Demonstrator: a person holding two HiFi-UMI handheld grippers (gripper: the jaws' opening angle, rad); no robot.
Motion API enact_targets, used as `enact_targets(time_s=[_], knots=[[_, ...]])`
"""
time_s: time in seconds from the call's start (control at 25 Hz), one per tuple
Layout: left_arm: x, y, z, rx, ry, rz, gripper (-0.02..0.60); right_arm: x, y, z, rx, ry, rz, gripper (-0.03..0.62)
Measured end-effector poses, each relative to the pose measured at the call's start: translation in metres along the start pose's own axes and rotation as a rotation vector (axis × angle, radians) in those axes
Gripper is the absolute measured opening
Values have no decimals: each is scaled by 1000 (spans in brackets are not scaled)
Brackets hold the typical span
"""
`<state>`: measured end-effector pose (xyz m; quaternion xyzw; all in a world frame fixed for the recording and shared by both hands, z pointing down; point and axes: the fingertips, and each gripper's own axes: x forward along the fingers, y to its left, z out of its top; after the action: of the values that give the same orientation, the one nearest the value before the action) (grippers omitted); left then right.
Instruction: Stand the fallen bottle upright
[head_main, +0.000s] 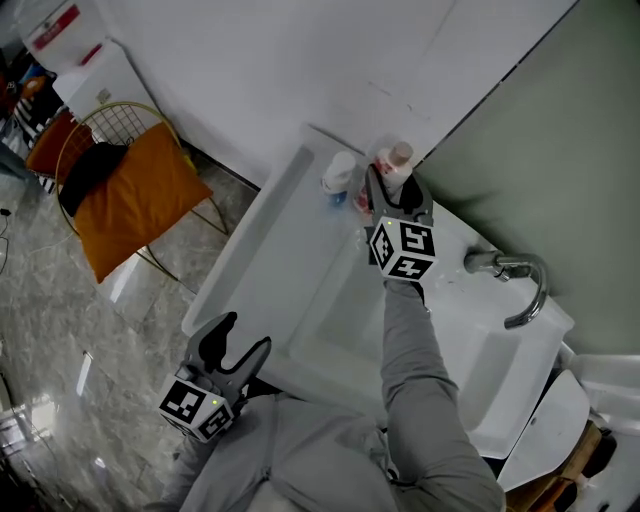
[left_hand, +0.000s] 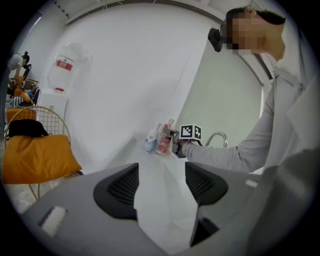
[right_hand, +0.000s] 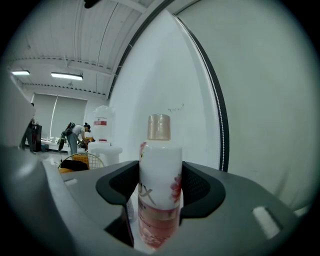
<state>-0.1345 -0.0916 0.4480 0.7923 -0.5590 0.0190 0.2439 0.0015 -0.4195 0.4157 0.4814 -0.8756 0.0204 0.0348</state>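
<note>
A white and pink bottle (right_hand: 160, 170) with a beige cap stands upright between the jaws of my right gripper (right_hand: 160, 202), which is shut on its body. In the head view the bottle (head_main: 398, 158) is at the back corner of the white sink counter (head_main: 260, 235), with the right gripper (head_main: 393, 197) around it. Whether its base touches the counter is hidden. My left gripper (head_main: 246, 338) hangs open and holds nothing, off the counter's near edge. In its own view, the left gripper (left_hand: 161, 187) points toward the distant bottle (left_hand: 165, 141).
A white bottle with blue print (head_main: 338, 175) stands just left of the held one. A chrome faucet (head_main: 520, 285) rises at the right of the basin (head_main: 330, 300). A wire chair with an orange cushion (head_main: 130, 195) stands on the floor at left.
</note>
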Motion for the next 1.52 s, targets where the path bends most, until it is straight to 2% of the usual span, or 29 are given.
enact_targets(time_s=[0.36, 0.8, 1.04, 1.24, 1.52], knots=[[12, -7, 1, 6, -6, -37, 329, -15, 12, -5, -73, -85, 54, 259], [0, -14, 1, 25, -8, -30, 329, -16, 12, -15, -57, -8, 77, 259], [-5, -16, -2, 24, -27, -40, 329, -30, 11, 12, -51, -71, 49, 259], [-1, -32, 3, 43, -50, -92, 329, -64, 11, 43, -41, -141, 24, 259], [0, -40, 13, 73, -69, -156, 330, -110, 18, 58, -34, -180, -22, 259]])
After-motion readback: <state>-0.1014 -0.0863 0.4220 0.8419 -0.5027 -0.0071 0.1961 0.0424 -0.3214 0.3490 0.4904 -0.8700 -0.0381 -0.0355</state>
